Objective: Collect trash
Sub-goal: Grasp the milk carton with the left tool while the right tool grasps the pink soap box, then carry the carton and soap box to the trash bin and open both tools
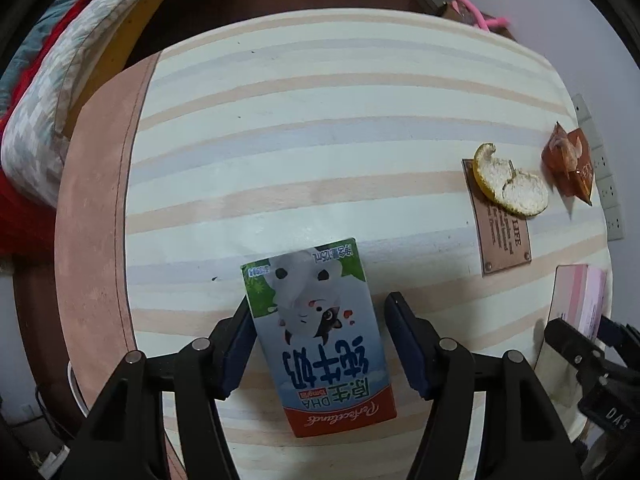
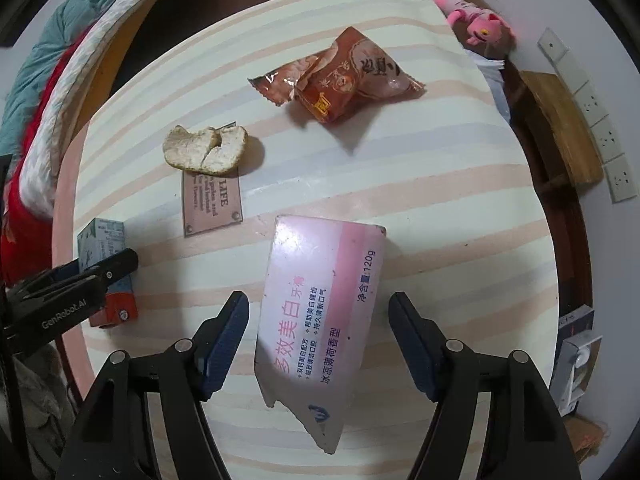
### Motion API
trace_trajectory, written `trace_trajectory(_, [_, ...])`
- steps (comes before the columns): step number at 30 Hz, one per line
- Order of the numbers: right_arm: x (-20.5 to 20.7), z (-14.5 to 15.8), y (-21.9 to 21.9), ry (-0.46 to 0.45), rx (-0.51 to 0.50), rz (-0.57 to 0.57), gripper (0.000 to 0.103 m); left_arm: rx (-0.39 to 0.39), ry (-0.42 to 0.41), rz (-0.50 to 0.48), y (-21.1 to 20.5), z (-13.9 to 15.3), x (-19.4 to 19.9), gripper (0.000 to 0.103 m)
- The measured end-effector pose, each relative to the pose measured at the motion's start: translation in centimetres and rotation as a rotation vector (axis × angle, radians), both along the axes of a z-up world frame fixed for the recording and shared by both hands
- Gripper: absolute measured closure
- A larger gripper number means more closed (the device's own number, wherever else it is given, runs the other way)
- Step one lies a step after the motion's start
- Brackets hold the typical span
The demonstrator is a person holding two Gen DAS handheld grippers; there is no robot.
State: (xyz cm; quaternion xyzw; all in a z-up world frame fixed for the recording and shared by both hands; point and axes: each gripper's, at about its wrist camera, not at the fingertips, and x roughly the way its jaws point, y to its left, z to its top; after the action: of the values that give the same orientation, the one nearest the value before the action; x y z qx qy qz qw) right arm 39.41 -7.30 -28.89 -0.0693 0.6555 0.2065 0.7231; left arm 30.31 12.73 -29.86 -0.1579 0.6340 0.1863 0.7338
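Two claws are hovering over the striped bench [image 1: 320, 92]: left claw [image 1: 318, 344] straddling the milk carton [image 1: 316, 336], one pad touching, unclenched; right claw [image 2: 318, 340] released around the toothpaste box [image 2: 320, 312]. Peel [image 2: 206, 150] and wrapper [image 2: 340, 76] are lying farther away.

This looks like a lived-in home, probably a bedroom or a sitting corner. A table with a striped pastel cloth [image 2: 460, 208] stands beside what seems to be a bed or couch piled with a patterned quilt [image 1: 48, 92] and a red blanket [image 1: 16, 216], though the fisheye edge blurs them. A pink plush toy [image 2: 476, 20] lies against the wall, where a row of white wall sockets [image 2: 600, 132] runs above a wooden shelf [image 2: 560, 124]
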Motion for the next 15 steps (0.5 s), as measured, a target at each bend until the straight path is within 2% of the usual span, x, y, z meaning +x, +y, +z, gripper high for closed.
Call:
trace_trajectory(2, [-0.6,0.1,0.3,-0.031,-0.016,-0.015,0.029,0.01,-0.017,0.009,-0.2,0.1,-0.6,0.046])
trace_trajectory(3, [-0.9,0.0,0.3,-0.04,-0.02,-0.019,0.029,0.018,-0.034,0.011,-0.5,0.3,-0.8,0.053])
trace_trajectory(6, [-1.7,0.0,0.3,-0.093,-0.033,-0.038,0.031,0.06,-0.05,0.02,-1.3,0.8,-1.7,0.055])
trace_trajectory(8, [-2.3,0.1,0.3,-0.14,-0.067,-0.046,0.041,0.09,-0.075,0.032,-1.1,1.1,-3.2,0.055])
trace_trajectory(9, [-2.4,0.1,0.2,-0.156,-0.075,-0.048,0.05,0.105,-0.095,0.04,-1.4,1.6,-3.8,0.055])
trace_trajectory(10, [-2.6,0.3,0.0,-0.164,-0.067,-0.047,0.054,0.108,-0.108,0.045,-1.6,2.0,-4.6,0.055])
trace_trajectory(15, [-3.8,1.2,-1.0,-0.16,-0.003,-0.052,0.054,0.146,-0.197,0.074,-3.2,4.8,-7.8,0.055])
